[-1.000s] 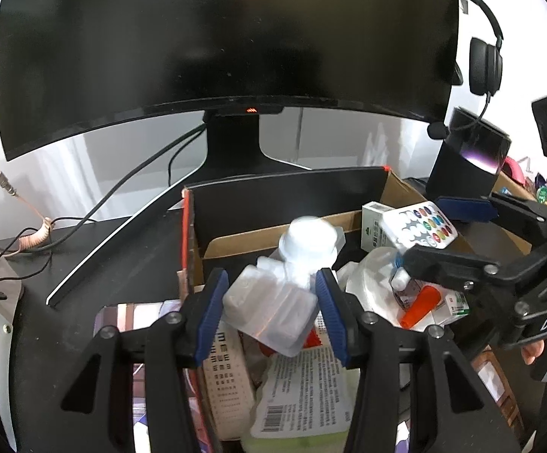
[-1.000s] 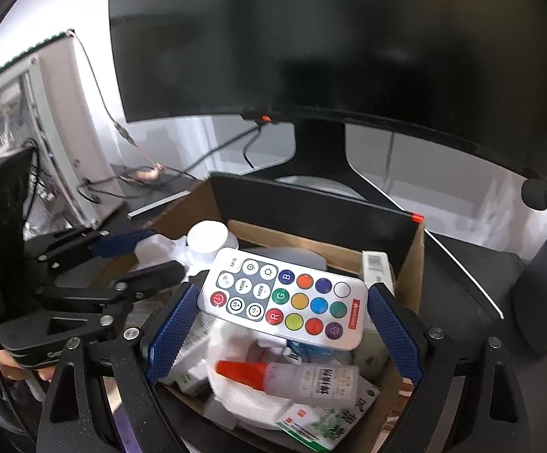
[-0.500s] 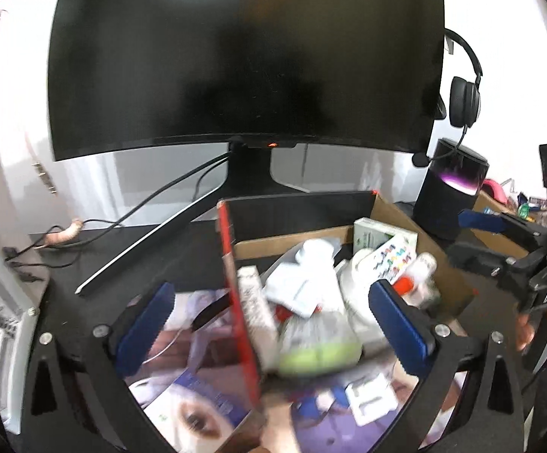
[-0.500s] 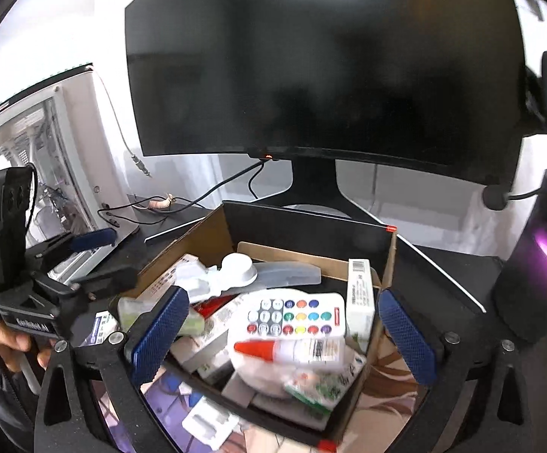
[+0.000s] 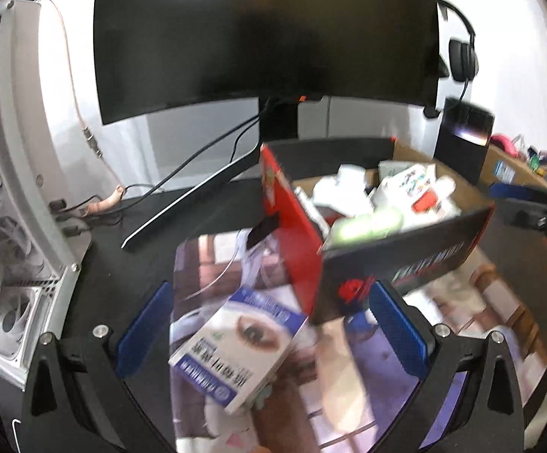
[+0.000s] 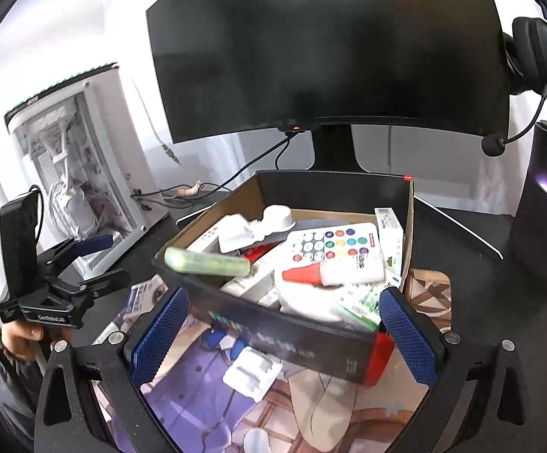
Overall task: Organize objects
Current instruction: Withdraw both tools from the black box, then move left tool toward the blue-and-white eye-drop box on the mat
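1. The cardboard box [image 6: 292,324] stands on the printed mat [image 6: 311,415] on the desk [image 6: 500,275], full of small items; the remote [image 6: 334,243] with coloured buttons lies on top.
2. The writing on its dark front is too blurred to read.
3. A blue-white carton [image 5: 235,343] printed with an eye lies beside the box.
4. Left tool [image 5: 269,332] and right tool [image 6: 281,334] are both wide apart and empty; one second ago they gripped a blister tray and the remote.
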A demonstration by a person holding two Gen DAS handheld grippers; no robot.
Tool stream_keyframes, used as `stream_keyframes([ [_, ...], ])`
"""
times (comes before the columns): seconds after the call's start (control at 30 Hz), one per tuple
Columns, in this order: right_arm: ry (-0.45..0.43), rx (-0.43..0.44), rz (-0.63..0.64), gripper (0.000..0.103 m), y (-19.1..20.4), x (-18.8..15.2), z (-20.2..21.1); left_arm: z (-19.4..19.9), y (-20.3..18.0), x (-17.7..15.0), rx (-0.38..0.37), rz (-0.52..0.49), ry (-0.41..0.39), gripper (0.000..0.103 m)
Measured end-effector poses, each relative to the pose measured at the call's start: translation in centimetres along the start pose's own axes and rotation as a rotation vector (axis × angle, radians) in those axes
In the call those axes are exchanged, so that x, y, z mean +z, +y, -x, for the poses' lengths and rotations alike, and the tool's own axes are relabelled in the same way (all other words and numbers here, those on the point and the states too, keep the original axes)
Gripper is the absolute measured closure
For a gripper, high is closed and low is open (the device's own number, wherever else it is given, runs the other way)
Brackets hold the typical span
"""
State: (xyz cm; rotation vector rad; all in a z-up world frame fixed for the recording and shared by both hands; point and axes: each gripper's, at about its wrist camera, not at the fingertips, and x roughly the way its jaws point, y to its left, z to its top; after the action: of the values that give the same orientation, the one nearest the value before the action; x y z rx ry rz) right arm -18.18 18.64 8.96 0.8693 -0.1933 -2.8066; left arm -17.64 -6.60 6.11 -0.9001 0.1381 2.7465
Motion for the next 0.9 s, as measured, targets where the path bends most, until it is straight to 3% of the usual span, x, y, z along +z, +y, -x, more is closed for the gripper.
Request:
stream_keyframes([
  [0.13, 0.007, -0.017, 0.021, 0.001, 0.0, -1.6, 0.1, -0.1, 0.7, -1.2, 0.016, 0.006, 0.01, 0.0],
  [0.3, -0.003, -0.025, 0.027, 0.0, 0.4, -2.8, 1.1, 0.3, 1.8, -1.9, -0.004, 0.064, 0.005, 0.0],
  [0.43, -0.003, -0.031, 0.026, 0.0, 0.9, -3.8, 1.8, 0.7, 1.7, -2.4, -0.047, 0.051, -0.006, 0.0],
  [0.57, 0.06, -0.061, -0.012, 0.0, 1.0, -5.0, 0.4, 0.6, 1.1, -2.6, -0.042, 0.003, 0.007, 0.0],
  [0.73, 0.156, -0.108, -0.095, 0.0, 1.1, -6.7, -2.7, 0.7, 1.5, -2.8, -0.052, 0.012, 0.015, 0.0],
  [0.9, 0.242, -0.182, -0.051, 0.0, 3.1, -7.6, -5.1, 0.9, 1.9, -3.0, -0.061, 0.012, 0.019, 0.0],
])
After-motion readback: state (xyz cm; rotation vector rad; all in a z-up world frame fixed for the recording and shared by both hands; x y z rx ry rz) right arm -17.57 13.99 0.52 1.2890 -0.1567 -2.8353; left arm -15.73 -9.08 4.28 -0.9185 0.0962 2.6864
